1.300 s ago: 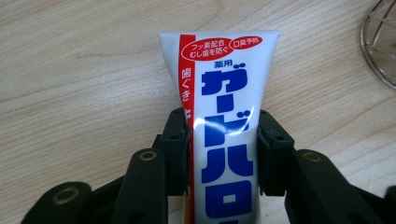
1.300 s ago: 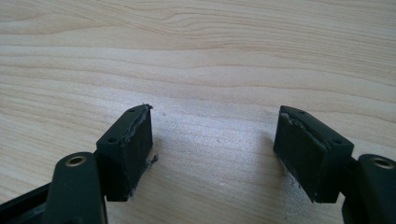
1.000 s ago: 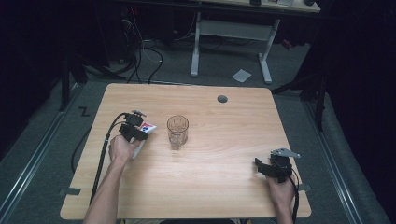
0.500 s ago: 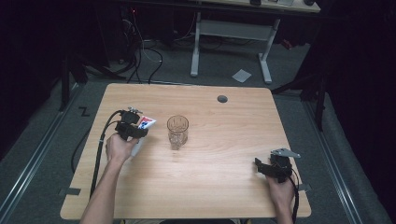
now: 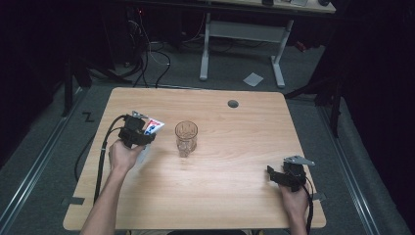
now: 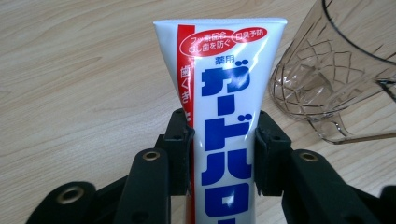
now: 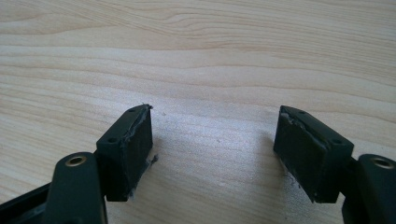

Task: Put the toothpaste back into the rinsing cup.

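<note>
Toothpaste tube (image 6: 224, 135) stood between the two black jaws of the left tongs (image 6: 223, 154), and the pads (image 6: 180, 154) pressed on both of its sides, so the left tongs were pinching the tube. In the high view the tube (image 5: 152, 127) was at the left part of the wooden surface (image 5: 235, 191), lifted above it, with its flat crimped end pointing to the far right, near the clear glass mug (image 5: 186, 138) but not touching it.

The tube was white with a red stripe and big blue Japanese letters; two red ovals near the top carried small Japanese writing, too small for me to read surely.

The left hand (image 5: 123, 155) held the left tongs (image 5: 142, 134) from the near side, with the forearm coming in from the near edge. The right hand (image 5: 292, 198) rested at the near right corner, and the right tongs (image 7: 215, 154) were spread wide over bare wood with nothing between them.
</note>
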`<state>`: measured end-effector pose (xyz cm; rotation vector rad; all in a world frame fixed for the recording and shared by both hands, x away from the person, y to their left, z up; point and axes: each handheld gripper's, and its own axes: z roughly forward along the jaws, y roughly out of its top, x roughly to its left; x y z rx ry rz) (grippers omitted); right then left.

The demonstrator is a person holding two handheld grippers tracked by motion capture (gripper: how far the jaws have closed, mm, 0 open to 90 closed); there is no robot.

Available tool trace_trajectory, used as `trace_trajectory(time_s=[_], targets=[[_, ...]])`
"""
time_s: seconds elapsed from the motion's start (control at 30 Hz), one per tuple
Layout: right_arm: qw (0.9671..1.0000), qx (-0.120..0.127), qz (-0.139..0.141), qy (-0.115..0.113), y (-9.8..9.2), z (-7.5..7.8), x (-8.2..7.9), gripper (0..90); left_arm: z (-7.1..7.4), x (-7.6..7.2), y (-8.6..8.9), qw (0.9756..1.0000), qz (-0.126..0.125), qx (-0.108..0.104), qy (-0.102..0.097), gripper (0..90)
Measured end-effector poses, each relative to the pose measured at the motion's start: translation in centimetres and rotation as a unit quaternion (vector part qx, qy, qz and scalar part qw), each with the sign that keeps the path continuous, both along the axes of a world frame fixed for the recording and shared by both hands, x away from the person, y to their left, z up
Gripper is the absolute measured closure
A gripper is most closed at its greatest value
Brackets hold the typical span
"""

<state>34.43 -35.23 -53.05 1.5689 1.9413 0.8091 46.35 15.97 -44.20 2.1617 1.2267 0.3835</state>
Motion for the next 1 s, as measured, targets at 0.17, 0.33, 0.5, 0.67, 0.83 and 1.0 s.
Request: trace_trajectory(time_s=[0.17, 0.33, 0.5, 0.67, 0.83, 1.0], targets=[[1.0000, 0.001, 0.000, 0.000, 0.0, 0.0, 0.0, 27.8, 0.5, -0.4, 0.0, 0.9999, -0.007, -0.014, -0.004, 64.0], [1.0000, 0.001, 0.000, 0.000, 0.0, 0.0, 0.0, 27.8, 0.9, -0.9, -0.1, 0.9997, -0.013, -0.017, -0.011, 63.9], [1.0000, 0.001, 0.000, 0.000, 0.0, 0.0, 0.0, 27.9, 1.4, -1.3, -0.2, 0.9992, -0.017, -0.032, -0.019, 63.9], [1.0000, 0.001, -0.001, 0.000, 0.0, 0.0, 0.0, 27.8, 2.5, -1.7, -0.7, 0.9987, -0.027, -0.031, -0.032, 63.8], [1.0000, 0.000, 0.001, -0.001, 0.0, 0.0, 0.0, 27.8, 3.5, -2.1, -1.2, 0.9976, -0.037, -0.038, -0.044, 63.8], [1.0000, 0.000, 0.001, -0.001, 0.0, 0.0, 0.0, 27.8, 4.3, -2.4, -1.7, 0.9965, -0.047, -0.045, -0.053, 63.8]])
